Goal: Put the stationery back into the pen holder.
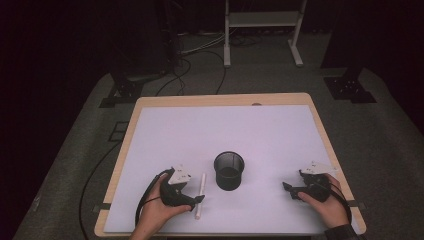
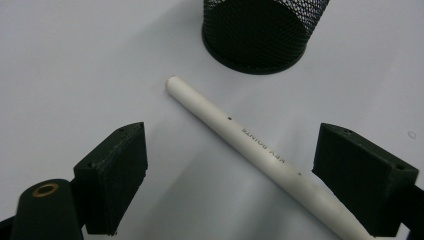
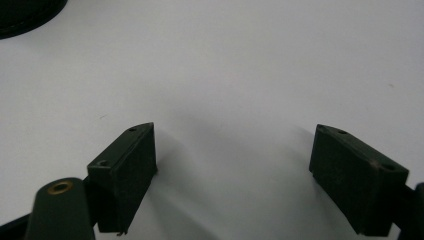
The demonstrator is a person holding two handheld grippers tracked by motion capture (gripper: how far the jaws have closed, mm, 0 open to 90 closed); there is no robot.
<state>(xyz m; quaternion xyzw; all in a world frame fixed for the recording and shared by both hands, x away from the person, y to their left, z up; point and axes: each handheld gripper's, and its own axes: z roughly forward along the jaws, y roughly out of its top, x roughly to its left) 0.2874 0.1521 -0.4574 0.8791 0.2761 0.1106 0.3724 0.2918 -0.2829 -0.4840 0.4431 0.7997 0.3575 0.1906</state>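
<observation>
A person's two hands rest low near the front edge of the white surface, each holding a tool. The left tool points right, jaws spread wide around a white marker lying just left of a black mesh cup. The right tool points left, jaws apart over bare surface

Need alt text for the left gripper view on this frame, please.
A white pen lies slantwise on the white table between the open black jaws of the left gripper, nearer one jaw. Just beyond the pen stands a black mesh cup.
</observation>
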